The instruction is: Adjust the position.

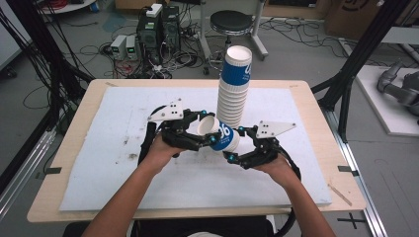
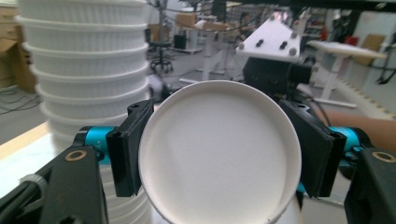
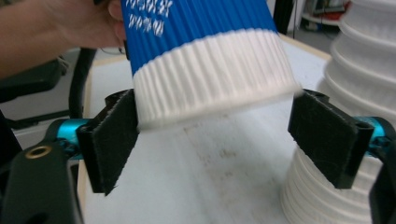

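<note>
Above the white tabletop (image 1: 123,163), left tongs (image 1: 206,134) clamped the paper cup (image 1: 220,136); right tongs (image 1: 236,144) stood apart around it.

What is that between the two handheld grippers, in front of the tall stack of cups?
A single blue-and-white paper cup, lying sideways in the air between the left gripper and the right gripper, just before the cup stack. The high view shows it.

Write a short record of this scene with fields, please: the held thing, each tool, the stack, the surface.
held thing: blue and white ribbed paper cup, lying sideways above the board
left tool: shut on the cup at its open end
right tool: jaws open around the cup's base end
stack: tall leaning stack of white paper cups, standing behind
surface: white foam board, stained
</note>
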